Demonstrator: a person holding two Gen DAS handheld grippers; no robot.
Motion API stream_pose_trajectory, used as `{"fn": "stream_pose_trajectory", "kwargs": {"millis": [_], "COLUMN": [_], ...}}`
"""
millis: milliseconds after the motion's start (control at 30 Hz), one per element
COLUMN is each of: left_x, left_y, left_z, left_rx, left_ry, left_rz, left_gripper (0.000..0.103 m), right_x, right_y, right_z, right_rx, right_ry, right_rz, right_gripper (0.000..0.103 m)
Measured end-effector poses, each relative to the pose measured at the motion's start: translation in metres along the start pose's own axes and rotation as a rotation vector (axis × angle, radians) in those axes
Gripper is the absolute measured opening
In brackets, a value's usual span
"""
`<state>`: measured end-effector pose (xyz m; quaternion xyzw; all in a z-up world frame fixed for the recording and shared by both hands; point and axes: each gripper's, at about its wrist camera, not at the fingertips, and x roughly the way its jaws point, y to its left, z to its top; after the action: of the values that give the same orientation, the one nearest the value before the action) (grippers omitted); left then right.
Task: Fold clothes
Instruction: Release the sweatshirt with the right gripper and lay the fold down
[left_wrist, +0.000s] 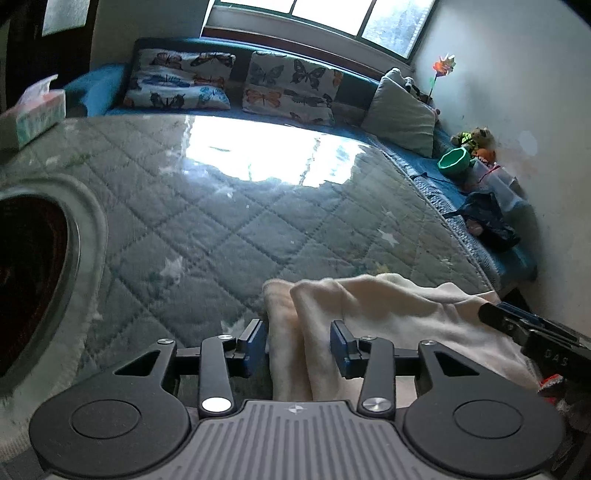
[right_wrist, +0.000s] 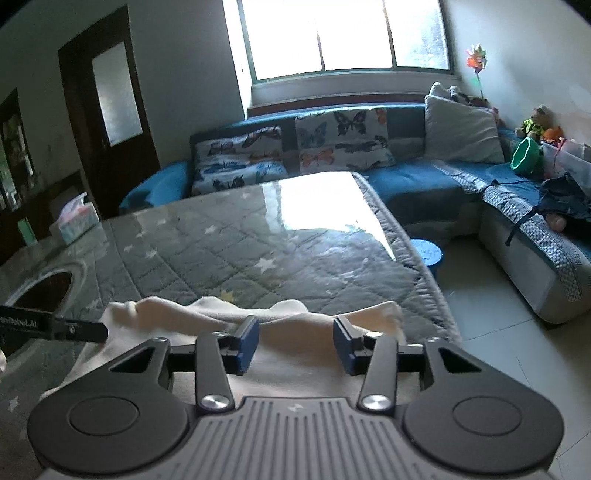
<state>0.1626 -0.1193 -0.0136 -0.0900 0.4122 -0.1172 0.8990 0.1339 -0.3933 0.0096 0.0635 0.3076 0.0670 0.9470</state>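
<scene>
A cream garment (left_wrist: 369, 314) lies bunched at the near edge of the glass-topped table (left_wrist: 221, 221). My left gripper (left_wrist: 298, 345) is open, its blue pads either side of a fold at the garment's left end. In the right wrist view the garment (right_wrist: 295, 321) shows as a rumpled ridge across the table (right_wrist: 258, 251). My right gripper (right_wrist: 295, 345) is open just above its near side. The right gripper's body shows at the right of the left wrist view (left_wrist: 535, 332); the left one shows at the left of the right wrist view (right_wrist: 55, 325).
A tissue box (left_wrist: 33, 118) stands at the table's far left corner, and a round dark opening (left_wrist: 29, 288) lies at the left. A blue sofa (right_wrist: 424, 177) with butterfly cushions lies beyond. A blue stool (right_wrist: 428, 253) stands on the floor to the right.
</scene>
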Motion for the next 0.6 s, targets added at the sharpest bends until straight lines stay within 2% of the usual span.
{"fn": "stream_pose_trajectory", "kwargs": {"millis": [300,433,500,600], "left_x": [0.017,0.017,0.017,0.013], "left_y": [-0.005,-0.006,-0.007,-0.007], "left_z": [0.004,0.004,0.004,0.005], "left_rx": [0.025,0.044,0.045,0.043], "left_ry": [0.017,0.013,0.014,0.007], "left_rz": [0.034,0.043,0.046,0.05], "left_gripper": [0.048,0.049,0.05,0.05], "right_x": [0.027,0.029,0.032,0.031], "right_y": [0.005,0.006,0.004,0.005], "right_z": [0.002,0.003,0.003,0.003], "right_rx": [-0.016,-0.029,-0.036,-0.04], "right_ry": [0.053,0.056,0.06,0.062], "right_rz": [-0.03,-0.042,-0.051,-0.059], "right_gripper": [0.059,0.063,0.069,0.07]}}
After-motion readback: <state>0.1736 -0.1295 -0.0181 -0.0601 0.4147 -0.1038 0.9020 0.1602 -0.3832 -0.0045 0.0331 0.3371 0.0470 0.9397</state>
